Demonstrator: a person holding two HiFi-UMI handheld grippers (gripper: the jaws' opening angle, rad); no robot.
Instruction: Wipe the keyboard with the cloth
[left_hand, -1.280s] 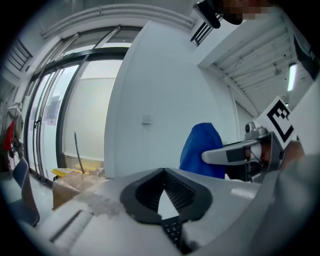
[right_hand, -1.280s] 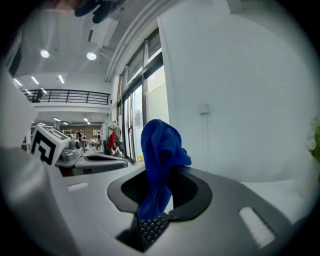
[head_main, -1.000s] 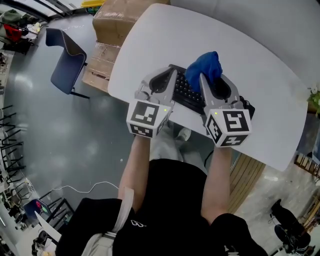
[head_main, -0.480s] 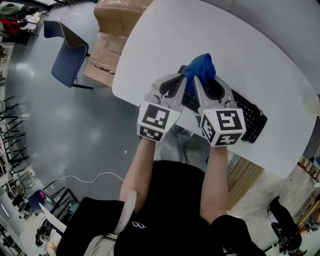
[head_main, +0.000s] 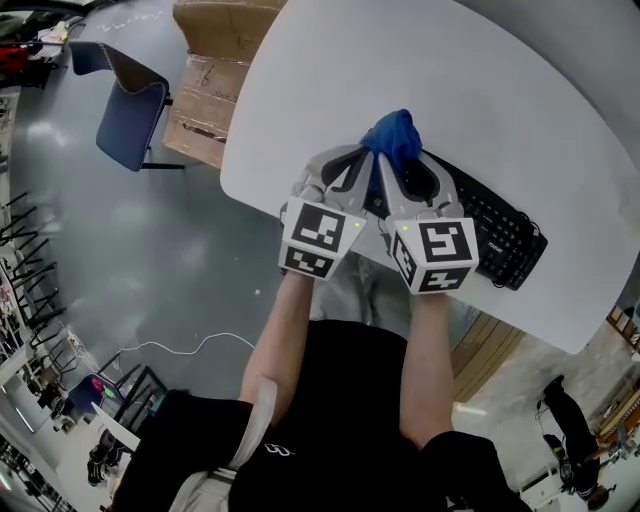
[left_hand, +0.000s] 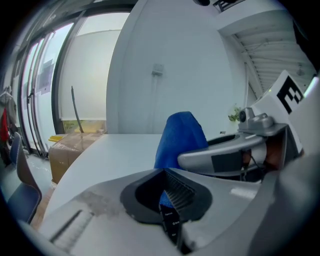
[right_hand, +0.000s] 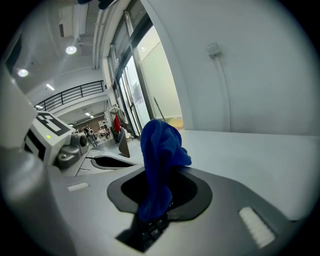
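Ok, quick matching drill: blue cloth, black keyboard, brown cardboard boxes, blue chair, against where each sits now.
1 blue cloth
2 black keyboard
3 brown cardboard boxes
4 blue chair

A floor, beside the white table
B flat on the table
C between the right gripper's jaws
D floor, beyond the boxes from the table

Pairs: 1-C, 2-B, 3-A, 4-D

A white table (head_main: 420, 60) stands on a glossy grey floor (head_main: 120, 260), a blue chair (head_main: 125, 110) and cardboard boxes (head_main: 215, 60) beside it, tall windows (left_hand: 82, 75) beyond.
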